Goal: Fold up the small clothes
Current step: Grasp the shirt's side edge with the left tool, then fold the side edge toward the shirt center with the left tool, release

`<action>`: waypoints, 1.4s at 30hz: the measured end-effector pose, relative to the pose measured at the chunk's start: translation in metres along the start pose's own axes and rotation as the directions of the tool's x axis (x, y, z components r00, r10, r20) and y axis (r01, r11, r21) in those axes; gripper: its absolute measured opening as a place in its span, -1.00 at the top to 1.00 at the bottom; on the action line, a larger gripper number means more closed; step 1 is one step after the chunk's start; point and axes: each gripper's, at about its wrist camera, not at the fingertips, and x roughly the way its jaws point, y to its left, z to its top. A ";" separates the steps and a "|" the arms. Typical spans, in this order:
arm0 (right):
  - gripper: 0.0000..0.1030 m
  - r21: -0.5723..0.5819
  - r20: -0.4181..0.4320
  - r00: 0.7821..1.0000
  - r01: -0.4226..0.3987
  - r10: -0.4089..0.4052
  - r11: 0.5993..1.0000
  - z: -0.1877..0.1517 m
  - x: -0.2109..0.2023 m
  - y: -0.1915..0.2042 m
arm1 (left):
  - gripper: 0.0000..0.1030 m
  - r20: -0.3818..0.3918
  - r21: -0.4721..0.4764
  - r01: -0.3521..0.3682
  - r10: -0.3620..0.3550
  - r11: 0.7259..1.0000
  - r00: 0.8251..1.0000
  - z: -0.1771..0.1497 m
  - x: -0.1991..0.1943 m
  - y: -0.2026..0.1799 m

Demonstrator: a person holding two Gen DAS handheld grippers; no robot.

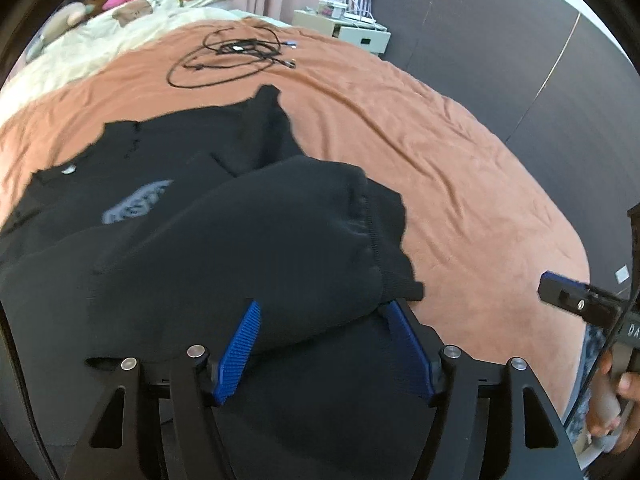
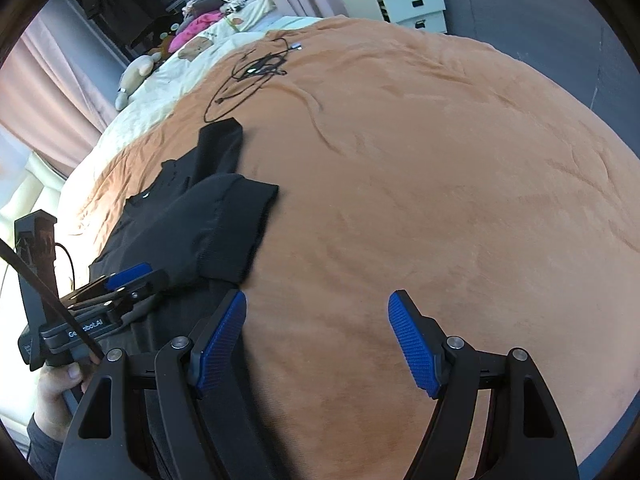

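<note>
Your left tool (image 1: 324,312) sits low over the black sweatshirt (image 1: 192,208), which lies on the brown blanket (image 1: 460,168) of the bed, toward its left side as the right wrist view shows it. One sleeve (image 1: 304,224) is already laid back across the body of the garment, its ribbed cuff (image 1: 384,236) ending near the sweatshirt's right edge. The fingers stand spread with a bulge of that sleeve between them; the pads do not appear to press on it, so you seem to have just set the sleeve down, not to be carrying it.

Your right tool (image 2: 318,312) is also spread, with nothing between its fingers, hanging over bare blanket just beside the garment's edge.

The step in hand looks like the sleeve fold. Next, you probably need to draw the left tool clear without dragging the cloth, then deal with the far sleeve (image 1: 268,116), which lies stretched toward the coil of black cable (image 1: 232,56). Thick fleece springs back, so press the fold flat before moving on.

As for containers, the only one in sight is the white drawer unit (image 2: 404,2) beyond the bed, with small items and cords on top; what its drawers hold cannot be seen.
</note>
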 end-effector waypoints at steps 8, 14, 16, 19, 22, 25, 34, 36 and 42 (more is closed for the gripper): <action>-0.37 -0.018 -0.008 1.000 0.013 -0.013 1.000 -0.053 -0.029 0.043 | 0.86 -0.068 0.049 -0.016 0.019 0.999 0.998 -0.003 0.038 -0.014; -0.35 -0.030 -0.008 1.000 0.010 -0.010 1.000 -0.055 -0.025 0.046 | 0.97 -0.018 0.037 -0.013 0.013 0.999 1.000 0.007 0.009 -0.005; -0.33 -0.029 -0.007 1.000 -0.003 0.003 1.000 -0.053 -0.021 0.051 | 0.97 0.017 0.051 -0.041 0.040 0.998 0.999 0.011 -0.010 -0.001; -0.33 -0.036 -0.005 1.000 -0.028 0.028 0.999 -0.054 -0.018 0.066 | 0.97 0.050 0.024 -0.071 0.070 0.997 0.996 0.019 -0.038 0.018; -0.33 -0.057 -0.003 0.999 -0.052 0.052 0.997 -0.055 -0.013 0.087 | 0.97 0.074 -0.005 -0.105 0.105 0.994 0.992 0.023 -0.064 0.040; -0.33 -0.073 -0.002 0.998 -0.069 0.069 0.995 -0.055 -0.005 0.103 | 0.97 0.105 -0.036 -0.154 0.157 0.987 0.982 0.023 -0.092 0.063; -0.05 -0.148 -0.044 0.999 -0.028 0.022 0.989 -0.050 0.045 0.144 | 0.97 0.150 -0.170 -0.255 0.281 0.952 0.948 0.001 -0.159 0.140; 0.05 -0.162 -0.057 0.998 -0.006 -0.003 0.987 -0.048 0.057 0.149 | 0.97 0.147 -0.204 -0.263 0.295 0.943 0.944 -0.005 -0.169 0.156; 0.10 -0.211 -0.100 0.991 0.063 -0.086 0.975 -0.046 0.091 0.164 | 0.97 0.127 -0.283 -0.298 0.343 0.912 0.931 -0.035 -0.193 0.194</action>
